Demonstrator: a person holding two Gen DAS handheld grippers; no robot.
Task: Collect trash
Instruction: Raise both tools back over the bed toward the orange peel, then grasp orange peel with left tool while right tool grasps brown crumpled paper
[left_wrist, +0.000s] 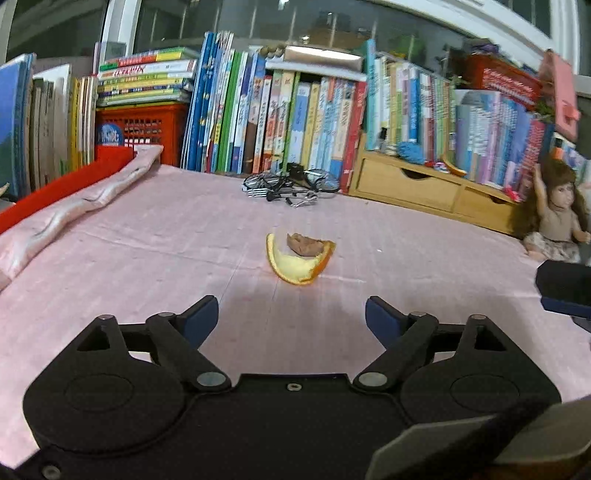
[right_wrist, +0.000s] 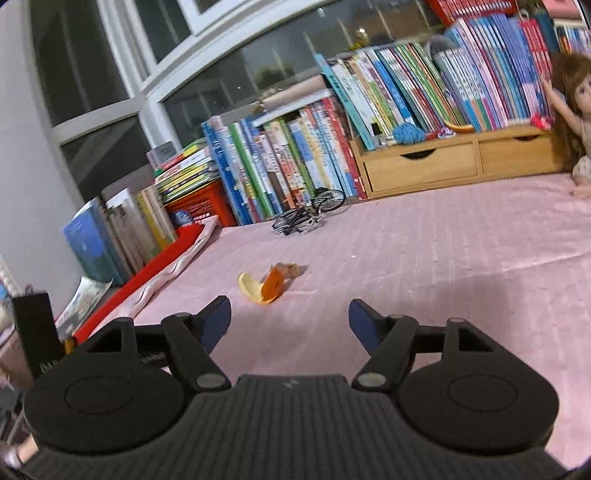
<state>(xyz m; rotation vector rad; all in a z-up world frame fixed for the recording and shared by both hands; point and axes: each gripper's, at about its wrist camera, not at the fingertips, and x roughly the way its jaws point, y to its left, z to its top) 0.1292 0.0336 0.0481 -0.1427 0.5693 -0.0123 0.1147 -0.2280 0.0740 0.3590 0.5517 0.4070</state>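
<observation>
- Peel lies curled on the pink counter, a brown scrap touching its far side; one pinch may leave the scrap.
- Jaws of left gripper and right gripper are spread, empty; both reaching could collide.

The doll is cut off by the right edge of the right wrist view, and the titles on the book spines are blurred beyond reading in both views. In the left wrist view, a dark, blue-edged object is clipped by the right edge and cannot be identified. The brown scrap lying on the orange peel is too small to be told.
</observation>
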